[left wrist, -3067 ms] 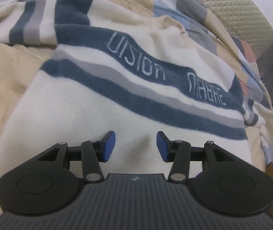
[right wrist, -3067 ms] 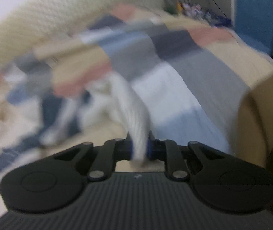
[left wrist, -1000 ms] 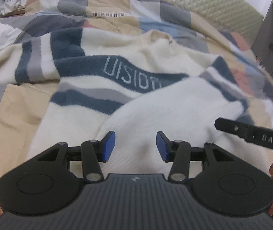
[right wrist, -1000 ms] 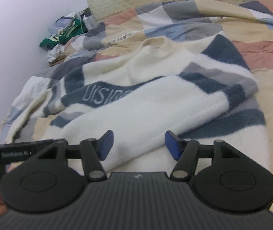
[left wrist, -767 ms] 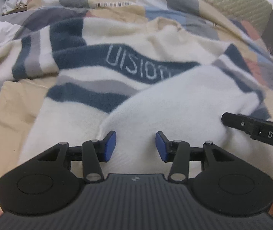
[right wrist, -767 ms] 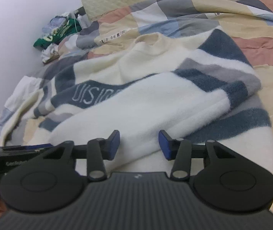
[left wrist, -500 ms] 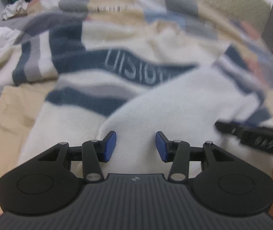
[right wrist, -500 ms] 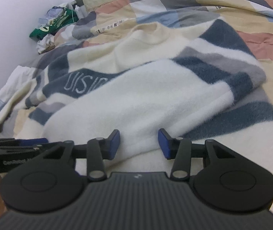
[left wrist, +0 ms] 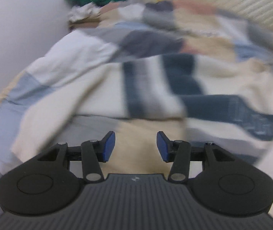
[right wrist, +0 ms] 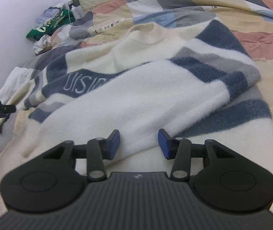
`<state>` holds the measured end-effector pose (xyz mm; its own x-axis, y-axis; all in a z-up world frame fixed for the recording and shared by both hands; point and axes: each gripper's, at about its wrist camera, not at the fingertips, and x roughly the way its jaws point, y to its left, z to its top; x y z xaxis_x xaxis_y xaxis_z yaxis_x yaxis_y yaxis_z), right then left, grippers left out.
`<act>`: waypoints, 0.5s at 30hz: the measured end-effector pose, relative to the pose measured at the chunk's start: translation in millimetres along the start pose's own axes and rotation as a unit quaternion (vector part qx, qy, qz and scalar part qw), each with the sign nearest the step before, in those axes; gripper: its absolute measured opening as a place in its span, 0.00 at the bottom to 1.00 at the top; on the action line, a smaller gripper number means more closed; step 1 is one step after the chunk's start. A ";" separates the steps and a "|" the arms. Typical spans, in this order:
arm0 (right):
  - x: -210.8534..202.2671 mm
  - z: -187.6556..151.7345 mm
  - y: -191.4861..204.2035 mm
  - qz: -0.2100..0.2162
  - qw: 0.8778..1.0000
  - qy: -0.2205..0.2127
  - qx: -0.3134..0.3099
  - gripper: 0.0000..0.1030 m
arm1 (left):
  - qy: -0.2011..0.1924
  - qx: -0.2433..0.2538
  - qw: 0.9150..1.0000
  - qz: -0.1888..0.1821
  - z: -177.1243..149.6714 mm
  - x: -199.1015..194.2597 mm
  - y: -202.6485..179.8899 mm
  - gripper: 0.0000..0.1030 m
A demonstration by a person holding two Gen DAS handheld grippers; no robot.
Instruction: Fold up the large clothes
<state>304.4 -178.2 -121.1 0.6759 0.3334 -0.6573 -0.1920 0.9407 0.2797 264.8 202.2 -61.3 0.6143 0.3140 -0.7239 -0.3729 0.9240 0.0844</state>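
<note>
Right wrist view: the right tongs (right wrist: 138, 143) stand apart, having just narrowed, gripping nothing; the folded-over sleeve (right wrist: 128, 107) of the cream, navy-striped sweater (right wrist: 222, 134) lies just beyond their tips on the patchwork bed (right wrist: 266, 38). The left tongs (left wrist: 135, 146) also stand apart and empty above the bedding, the blurred sweater ahead and to their right.

Sweater (right wrist: 136, 103) spreads across quilt (right wrist: 270, 72); wall (left wrist: 11, 28) bounds left; clothes pile (right wrist: 50, 25) in corner.

Fuzzy fleece sweater (right wrist: 136, 99), quilted cloth bedspread (right wrist: 261, 38)
</note>
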 end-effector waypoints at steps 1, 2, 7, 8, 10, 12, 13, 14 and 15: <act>0.0 0.9 -0.5 0.001 1.000 0.002 0.003 0.45 | 0.007 0.014 1.000 0.021 4.5 9.1 9.4 0.53; 0.0 1.5 -1.4 0.002 1.000 0.003 0.005 0.45 | 0.010 0.031 0.998 0.047 6.8 17.1 20.1 0.55; 3.3 4.3 -6.7 0.013 1.000 0.008 0.025 0.46 | 0.034 0.124 0.985 0.116 6.4 55.3 63.0 0.57; 4.2 4.6 -7.1 0.014 1.000 0.009 0.026 0.46 | 0.040 0.145 0.980 0.127 3.1 61.5 66.2 0.57; 5.6 5.2 -7.3 0.016 0.999 0.009 0.027 0.46 | 0.046 0.167 0.973 0.150 -2.9 69.8 75.8 0.57; 8.0 5.7 -6.6 0.017 0.999 0.010 0.027 0.48 | 0.045 0.167 0.970 0.173 -2.3 75.2 84.9 0.55; 9.6 6.2 -5.7 0.016 0.999 0.010 0.027 0.48 | 0.046 0.162 0.969 0.179 -0.6 76.5 90.2 0.51; 9.4 6.4 -5.4 0.015 0.999 0.010 0.027 0.48 | 0.047 0.157 0.969 0.183 1.3 75.5 95.3 0.28; 10.6 7.4 -4.6 0.013 0.999 0.010 0.027 0.48 | 0.054 0.155 0.969 0.183 4.7 73.7 100.7 0.11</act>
<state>317.7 -179.4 -124.2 0.6563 0.3601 -0.6630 -0.1701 0.9268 0.3349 275.8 319.5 -102.9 0.3981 0.6242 -0.6722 -0.3154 0.7812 0.5387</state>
